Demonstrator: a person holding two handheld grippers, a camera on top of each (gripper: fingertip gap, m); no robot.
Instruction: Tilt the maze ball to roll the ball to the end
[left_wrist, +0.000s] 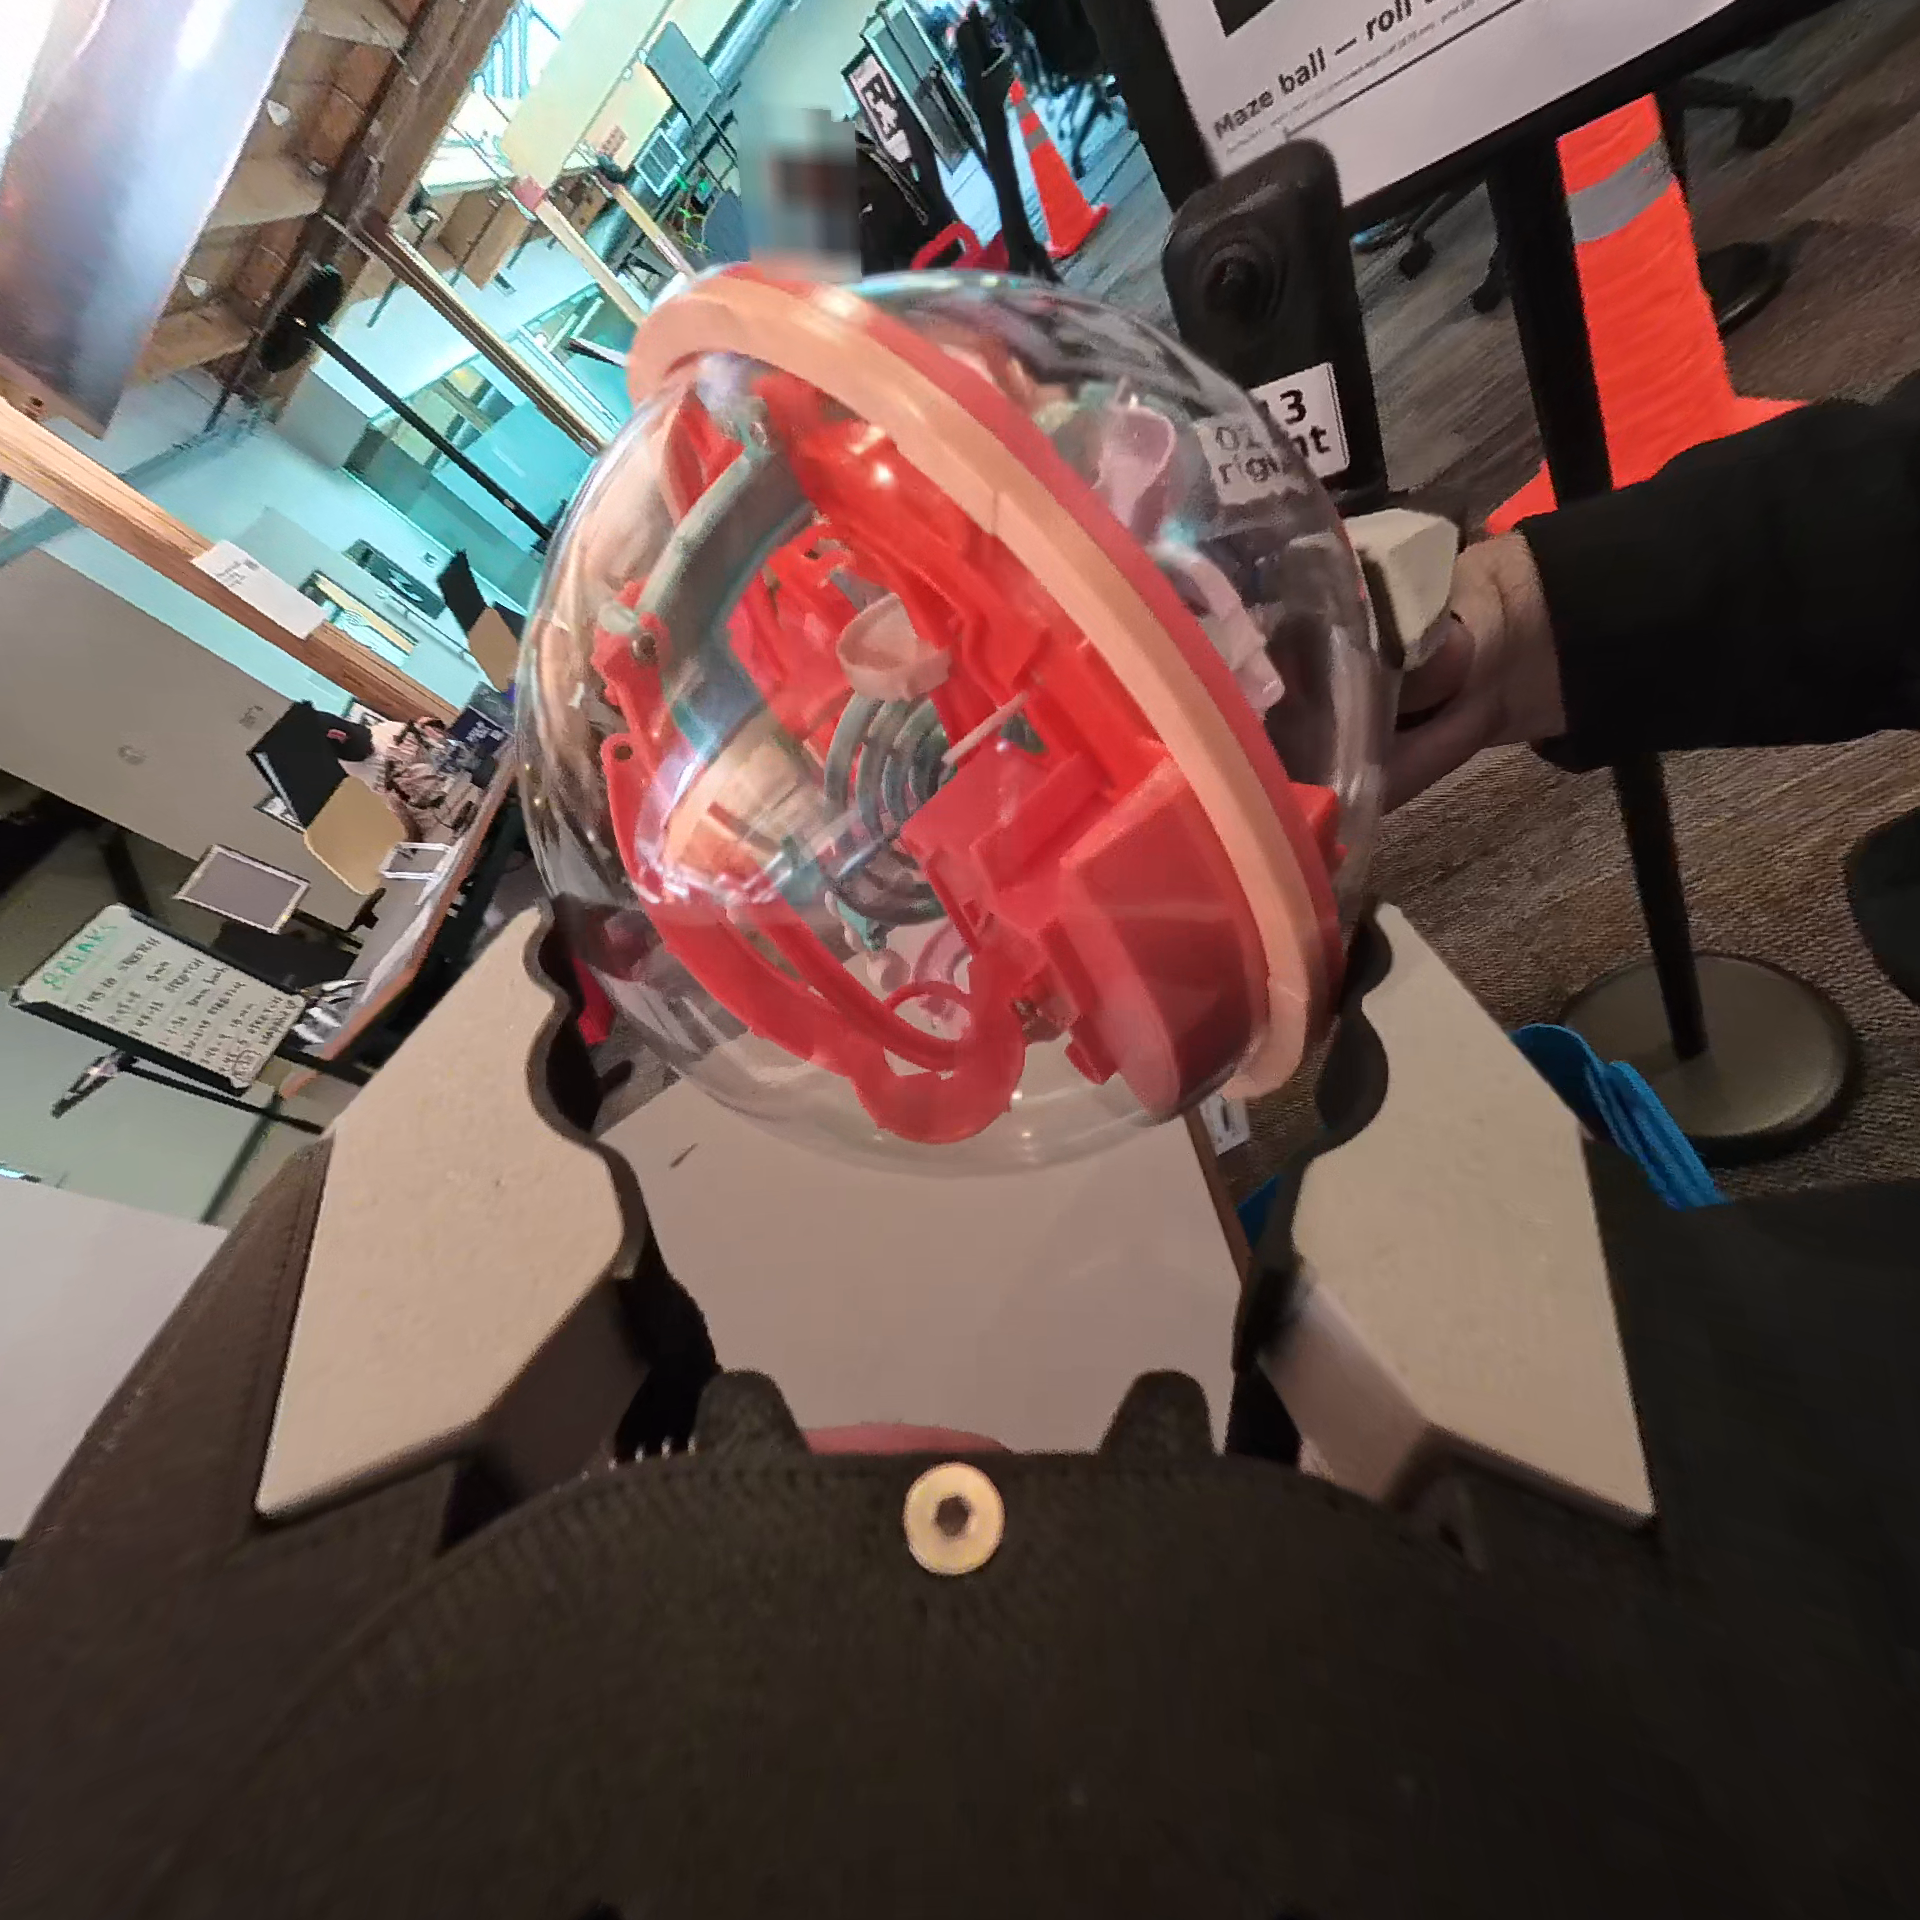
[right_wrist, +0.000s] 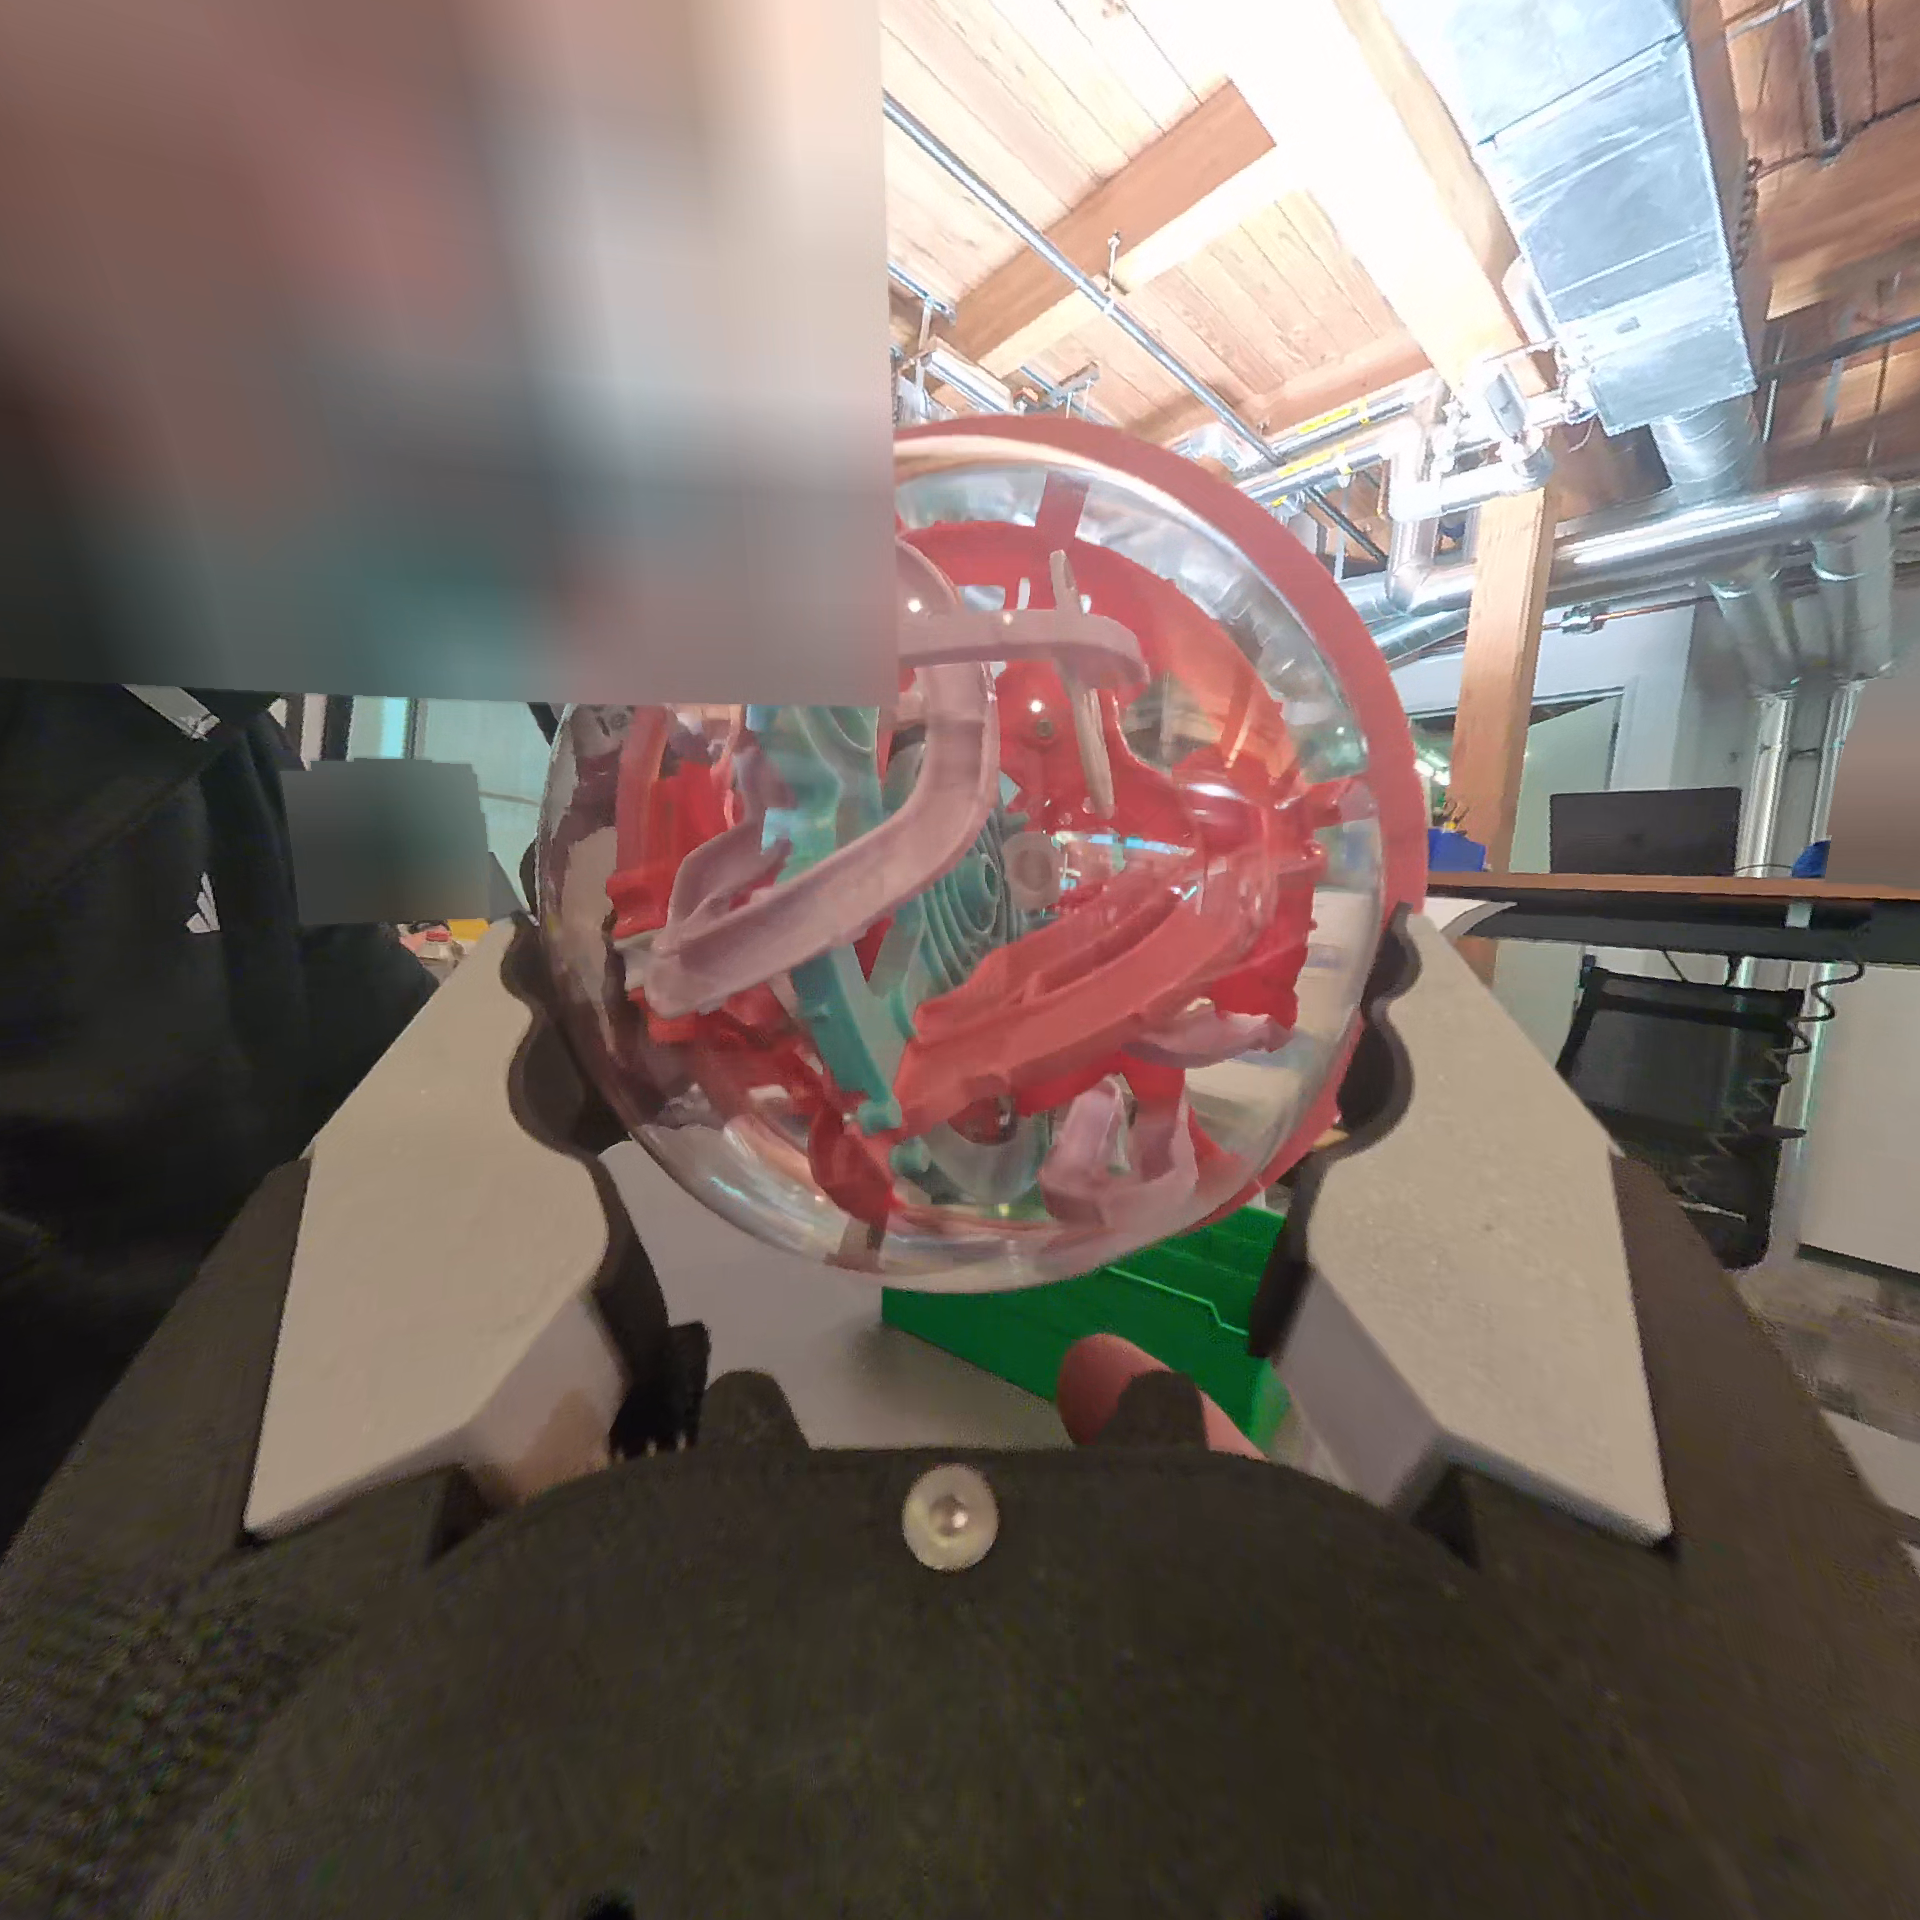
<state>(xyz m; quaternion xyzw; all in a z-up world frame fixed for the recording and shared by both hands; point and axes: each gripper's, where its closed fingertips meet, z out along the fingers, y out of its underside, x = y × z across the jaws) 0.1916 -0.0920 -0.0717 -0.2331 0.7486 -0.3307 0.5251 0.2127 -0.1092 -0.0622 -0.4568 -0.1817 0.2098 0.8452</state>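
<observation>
The maze ball (left_wrist: 935, 727) is a clear sphere with red, teal and pale tracks inside and a red and cream ring around it. It is held up in the air, tilted. My left gripper (left_wrist: 961, 997) is shut on it, with its dark pads (left_wrist: 561, 1008) pressed against both sides. My right gripper (right_wrist: 961, 1018) is also shut on the maze ball (right_wrist: 966, 883), its pads (right_wrist: 1382, 1029) against the sphere. In the left wrist view the right gripper's black body (left_wrist: 1257, 312) and a hand (left_wrist: 1475, 644) show behind the ball. I cannot make out the small ball inside.
A grey table top (left_wrist: 935, 1299) lies below the ball. A green stepped piece (right_wrist: 1122, 1320) and a fingertip (right_wrist: 1101, 1382) sit under it. Orange cones (left_wrist: 1652, 291), a sign stand's base (left_wrist: 1714, 1049) and a blue object (left_wrist: 1621, 1112) are to the right. A desk (right_wrist: 1662, 894) stands far right. Across from one pair of fingers to the other is roughly 6 cm.
</observation>
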